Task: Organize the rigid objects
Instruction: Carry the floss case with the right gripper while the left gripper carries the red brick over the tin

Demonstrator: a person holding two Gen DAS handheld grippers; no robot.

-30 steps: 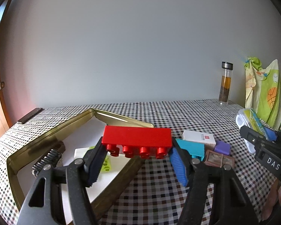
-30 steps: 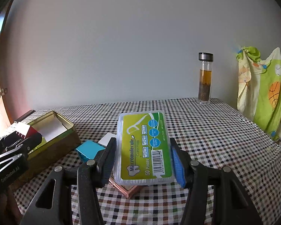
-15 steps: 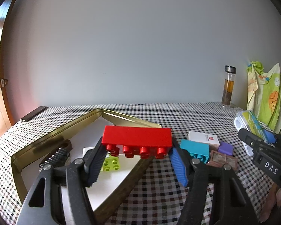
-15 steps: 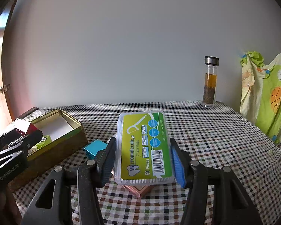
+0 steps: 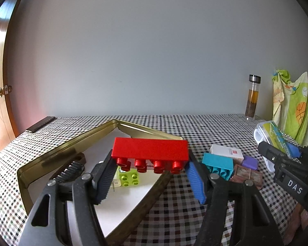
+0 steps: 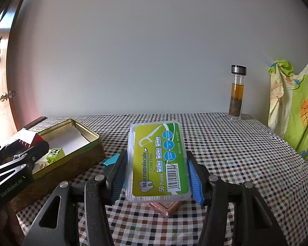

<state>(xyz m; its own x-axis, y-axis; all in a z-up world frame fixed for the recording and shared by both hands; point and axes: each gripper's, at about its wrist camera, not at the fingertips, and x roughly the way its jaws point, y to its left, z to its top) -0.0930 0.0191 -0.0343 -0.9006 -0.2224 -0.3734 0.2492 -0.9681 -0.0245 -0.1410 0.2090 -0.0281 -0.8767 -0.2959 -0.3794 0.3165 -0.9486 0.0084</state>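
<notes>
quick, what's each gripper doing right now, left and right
Left gripper: closed on the red brick, held over the gold tin.
Right gripper: closed on the floss pick box, above the table.

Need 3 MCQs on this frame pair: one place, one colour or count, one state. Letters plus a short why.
1. Where is the small lime green brick?
A. inside the gold tin
B. on the checked cloth beside the teal brick
C. next to the glass bottle

2. How many studs show on the underside row of the red brick?
A. two
B. four
C. six

3. What is the right gripper doing?
A. hanging open with nothing in it
B. clamped on the floss pick box
C. clamped on the red brick

Key: 1 A, the lime brick lies on the white liner within the tin's walls. 2 B, four red studs hang in a row below the brick in the left wrist view. 3 B, both pads press the long sides of the green-labelled box, which is held above the table.
</notes>
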